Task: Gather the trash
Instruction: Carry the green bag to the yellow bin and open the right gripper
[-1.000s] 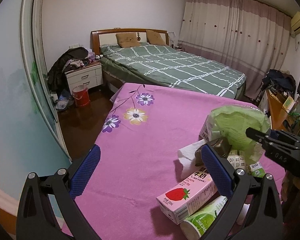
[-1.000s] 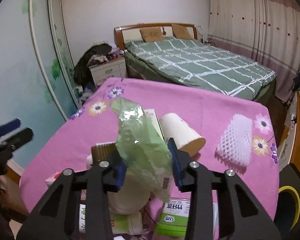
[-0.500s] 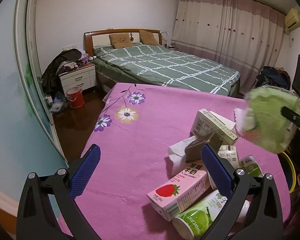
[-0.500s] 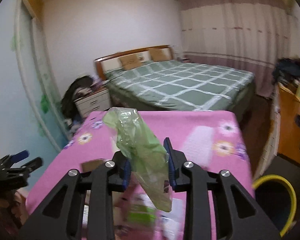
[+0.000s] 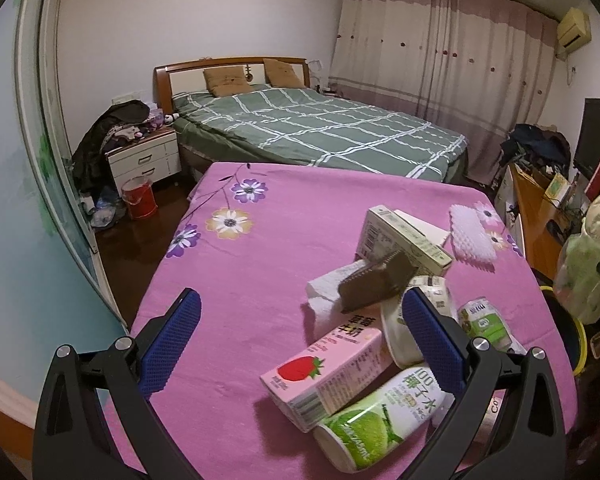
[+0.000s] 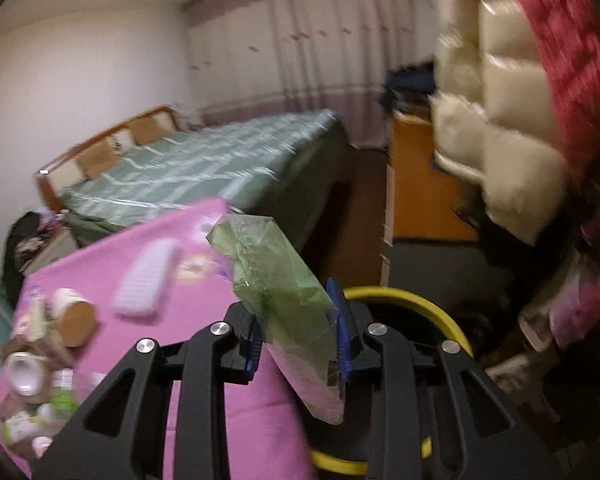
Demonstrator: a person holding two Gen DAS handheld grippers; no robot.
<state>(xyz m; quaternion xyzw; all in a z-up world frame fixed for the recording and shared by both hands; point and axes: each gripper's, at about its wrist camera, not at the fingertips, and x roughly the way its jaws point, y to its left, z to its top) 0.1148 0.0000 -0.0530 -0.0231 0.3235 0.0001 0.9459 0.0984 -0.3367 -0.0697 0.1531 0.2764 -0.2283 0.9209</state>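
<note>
While over yellow bin [image 6: 436, 308], right tool [image 6: 298, 344] grips green wrapper [image 6: 280, 288].

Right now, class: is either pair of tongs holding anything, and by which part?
The right tongs pinch a green plastic bag around its middle, both ends sticking out. The left tongs are open and hold nothing.

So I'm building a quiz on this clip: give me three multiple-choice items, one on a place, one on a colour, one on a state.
1. Where is the green plastic bag?
A. on the bed
B. between the right gripper's fingers
C. on the floor

2. What colour is the bin's rim?
A. yellow
B. blue
C. white

3. What is the left gripper doing?
A. gripping the strawberry milk carton
B. shut on nothing
C. open, holding nothing

Key: 1 B, the bag is pinched there above the bin; 2 A, the ring below is yellow; 3 C, its fingers are spread wide apart.
</note>
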